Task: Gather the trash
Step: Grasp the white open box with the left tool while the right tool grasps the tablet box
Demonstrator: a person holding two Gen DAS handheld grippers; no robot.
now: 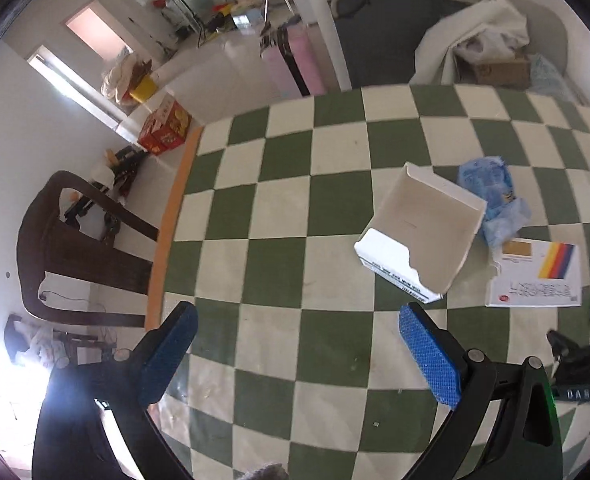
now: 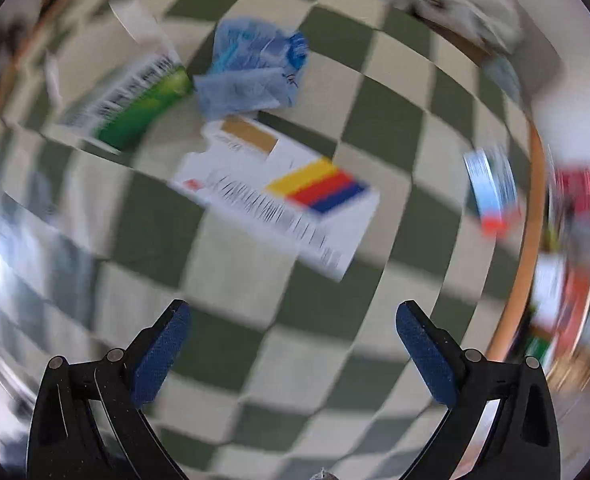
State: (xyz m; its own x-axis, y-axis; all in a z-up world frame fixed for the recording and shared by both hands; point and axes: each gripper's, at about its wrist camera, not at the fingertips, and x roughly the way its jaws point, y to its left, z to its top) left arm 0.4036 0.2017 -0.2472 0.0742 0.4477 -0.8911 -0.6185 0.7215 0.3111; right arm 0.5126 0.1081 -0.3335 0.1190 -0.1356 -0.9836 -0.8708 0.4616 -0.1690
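Torn white box (image 1: 419, 240) ahead of left hand-held gripper (image 1: 295, 324); both spread wide, empty.

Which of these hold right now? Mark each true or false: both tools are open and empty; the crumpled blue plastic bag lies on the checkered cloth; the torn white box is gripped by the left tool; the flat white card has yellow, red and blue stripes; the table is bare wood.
1. Both tools are open and empty. True: left tool and right tool hold nothing.
2. The crumpled blue plastic bag lies on the cloth. True.
3. The torn white cardboard box is gripped. False: it lies free ahead.
4. The flat white card has yellow, red, blue stripes. True.
5. Bare wood table. False: green-and-cream checkered cloth.
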